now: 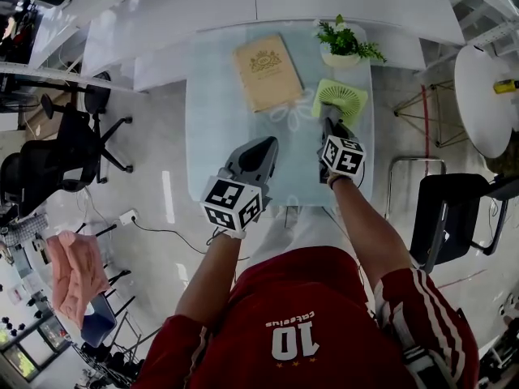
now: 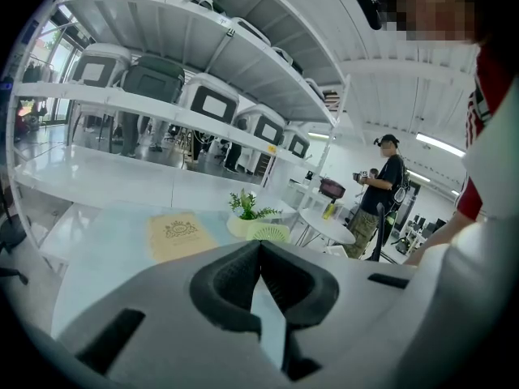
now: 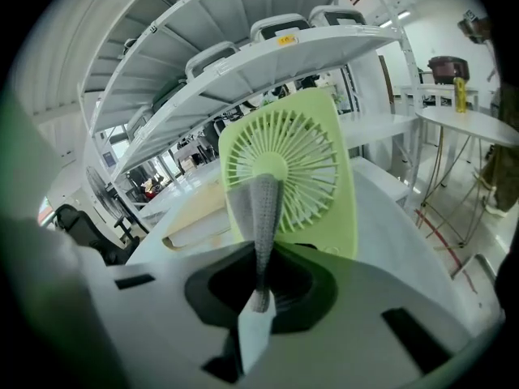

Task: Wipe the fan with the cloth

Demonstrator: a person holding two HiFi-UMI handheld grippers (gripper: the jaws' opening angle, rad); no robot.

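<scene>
A light green square fan point(image 1: 340, 100) stands on the pale blue table point(image 1: 219, 152), right of a tan book point(image 1: 267, 71). My right gripper point(image 1: 328, 120) is just in front of the fan, shut on a grey cloth point(image 3: 263, 209). In the right gripper view the cloth rises from the jaws across the fan's grille point(image 3: 292, 168). My left gripper point(image 1: 258, 154) hovers over the table's near middle, shut with nothing in it. In the left gripper view the fan point(image 2: 268, 232) and the book point(image 2: 180, 235) lie ahead beyond the left gripper point(image 2: 259, 256).
A potted plant point(image 1: 344, 44) stands behind the fan at the table's far right corner. A black chair point(image 1: 450, 211) and a round white table point(image 1: 485, 96) are to the right. Office chairs point(image 1: 77, 148) are at left. A person point(image 2: 384, 191) stands far off.
</scene>
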